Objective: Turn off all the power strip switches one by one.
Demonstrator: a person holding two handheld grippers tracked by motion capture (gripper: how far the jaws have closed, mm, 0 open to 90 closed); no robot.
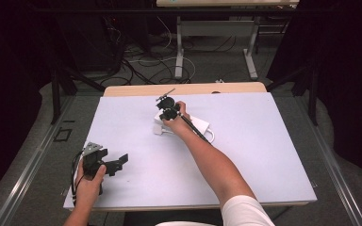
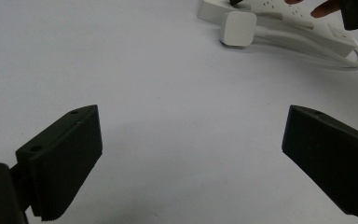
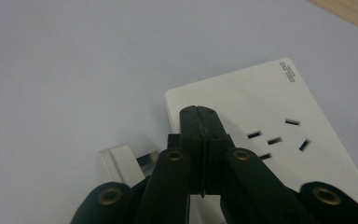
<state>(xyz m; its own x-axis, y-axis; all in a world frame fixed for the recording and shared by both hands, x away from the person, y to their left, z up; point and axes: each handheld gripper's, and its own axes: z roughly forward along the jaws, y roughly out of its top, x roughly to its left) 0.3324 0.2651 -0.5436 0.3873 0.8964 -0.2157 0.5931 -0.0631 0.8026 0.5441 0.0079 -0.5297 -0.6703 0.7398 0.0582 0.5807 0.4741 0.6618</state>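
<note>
While parked open and empty at the near left edge of the table [image 1: 264, 155], left tool [image 1: 107, 162] faces the plug [image 2: 237, 29]. Farther off, mid-table: right tool [image 1: 168, 113], jaws shut on nothing, tips down over the power strip [image 3: 279, 107], long axis running toward the right.

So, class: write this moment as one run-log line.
right gripper: shut, tips over power strip | left gripper: open, empty, above table | plug: lying beside strip
</note>
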